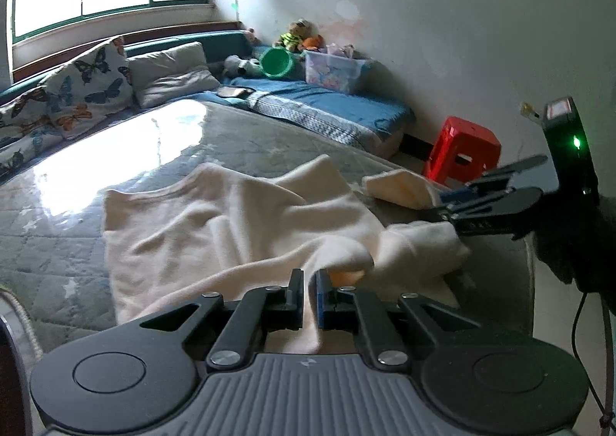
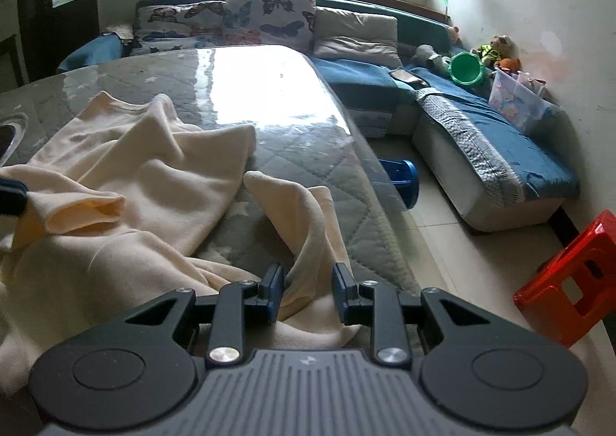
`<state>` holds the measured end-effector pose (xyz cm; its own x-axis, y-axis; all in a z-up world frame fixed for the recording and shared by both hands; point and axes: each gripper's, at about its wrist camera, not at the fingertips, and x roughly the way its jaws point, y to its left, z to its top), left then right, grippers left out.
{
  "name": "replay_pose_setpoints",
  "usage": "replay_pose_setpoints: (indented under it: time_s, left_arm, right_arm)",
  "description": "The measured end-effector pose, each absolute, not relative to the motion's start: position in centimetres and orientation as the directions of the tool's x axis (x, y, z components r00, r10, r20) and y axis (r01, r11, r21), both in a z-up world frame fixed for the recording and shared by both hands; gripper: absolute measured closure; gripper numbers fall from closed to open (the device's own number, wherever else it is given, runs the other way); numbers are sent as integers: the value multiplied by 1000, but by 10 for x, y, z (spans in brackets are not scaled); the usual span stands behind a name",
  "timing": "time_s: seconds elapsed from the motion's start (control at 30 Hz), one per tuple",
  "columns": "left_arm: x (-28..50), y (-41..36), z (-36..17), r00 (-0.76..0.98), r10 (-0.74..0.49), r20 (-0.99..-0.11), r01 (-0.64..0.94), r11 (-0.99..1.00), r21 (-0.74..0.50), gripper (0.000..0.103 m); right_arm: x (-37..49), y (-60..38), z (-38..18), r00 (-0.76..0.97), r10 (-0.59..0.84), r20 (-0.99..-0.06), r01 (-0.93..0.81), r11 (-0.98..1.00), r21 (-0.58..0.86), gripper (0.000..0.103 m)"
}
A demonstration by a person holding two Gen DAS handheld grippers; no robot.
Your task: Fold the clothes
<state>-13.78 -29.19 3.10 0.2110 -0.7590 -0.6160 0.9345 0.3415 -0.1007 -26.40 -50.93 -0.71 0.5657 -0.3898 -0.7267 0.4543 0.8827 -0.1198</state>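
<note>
A cream garment (image 1: 215, 220) lies crumpled on the quilt-covered table (image 1: 115, 151). In the left wrist view my left gripper (image 1: 309, 282) is shut on a fold of its near edge, with cloth pinched in the narrow gap. My right gripper (image 1: 450, 205) comes in from the right, and a cream sleeve (image 1: 400, 187) sticks out of its jaws above the table. In the right wrist view the right gripper (image 2: 310, 282) holds that sleeve (image 2: 304, 212) bunched between its blue pads. The rest of the garment (image 2: 127, 174) spreads to the left, where the left gripper (image 2: 11, 197) shows at the frame's edge.
The table's right edge (image 2: 369, 166) drops to a tiled floor with a blue cylinder (image 2: 400, 181) and a red stool (image 2: 569, 282). A blue sofa (image 1: 338, 104) along the wall carries pillows, a green bucket (image 1: 275, 62), a plastic box (image 1: 335, 70) and soft toys.
</note>
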Motion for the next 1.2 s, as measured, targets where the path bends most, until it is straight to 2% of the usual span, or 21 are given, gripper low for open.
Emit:
replay_pose_setpoints:
  time_s: [0.1,0.2,0.63,0.87,1.2]
  left_arm:
    - [-130,-282,35,242,-762,-601,919,379,-109,97]
    - [-119,-269,39,285,-757,-588,897,427,-116,97]
    - [-69,-204,48,473,-671,-571,763,636,-115,97]
    - [-50,-180,46,537,-606,-587,694,713,-102,98]
    - [-32,-157,40,593,-515,-620,610,789,-72,98]
  right_arm:
    - [-268,-512,-8,557,-407,-724,463,876,-136,76]
    - [-271,-513,-9,549,-423,-721,471,869,-152,71]
    - [-287,-512,15,579,-452,-678,498,855,-145,71]
    - [-287,-484,40,667,-367,-649,404,910,-99,69]
    - [-261,-435,39,705,-224,-673,217,971,-95,69]
